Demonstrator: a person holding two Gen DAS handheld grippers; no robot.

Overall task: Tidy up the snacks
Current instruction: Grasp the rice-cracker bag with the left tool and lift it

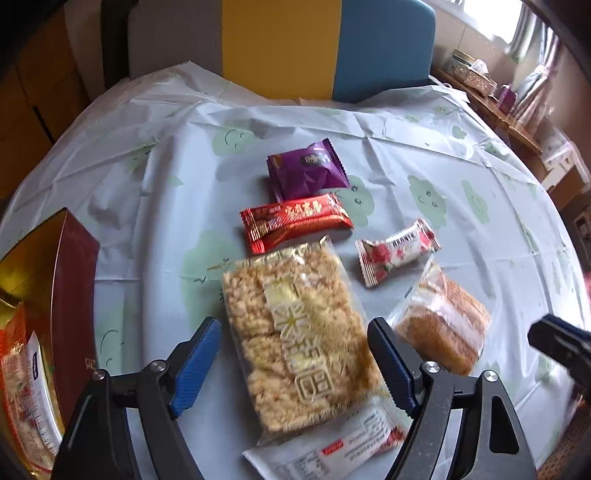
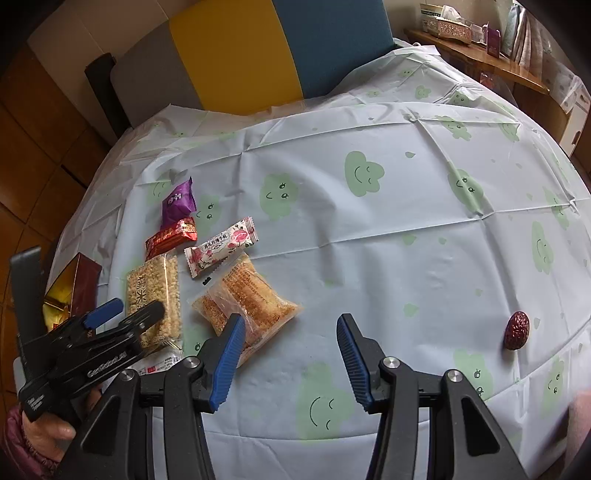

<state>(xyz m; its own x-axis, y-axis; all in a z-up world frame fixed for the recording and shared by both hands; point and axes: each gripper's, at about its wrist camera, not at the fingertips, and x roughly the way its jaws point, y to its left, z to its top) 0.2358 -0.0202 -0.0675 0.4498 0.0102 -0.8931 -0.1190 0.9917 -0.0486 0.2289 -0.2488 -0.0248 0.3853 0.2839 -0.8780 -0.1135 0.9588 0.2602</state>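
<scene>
My left gripper is open wide above a clear pack of puffed rice cakes, one finger on each side of it and neither pad touching it. A white wrapper lies under the pack's near end. Beyond it are a red bar, a purple packet, a rose-print candy and a clear cake pack. At the left stands a red box with a gold inside, with snacks in it. My right gripper is open over bare cloth, beside the cake pack.
A dried red date lies alone near the table's right edge. A chair with a grey, yellow and blue back stands at the far side. A wooden shelf with a tissue box is at the back right. A hand holds the left gripper.
</scene>
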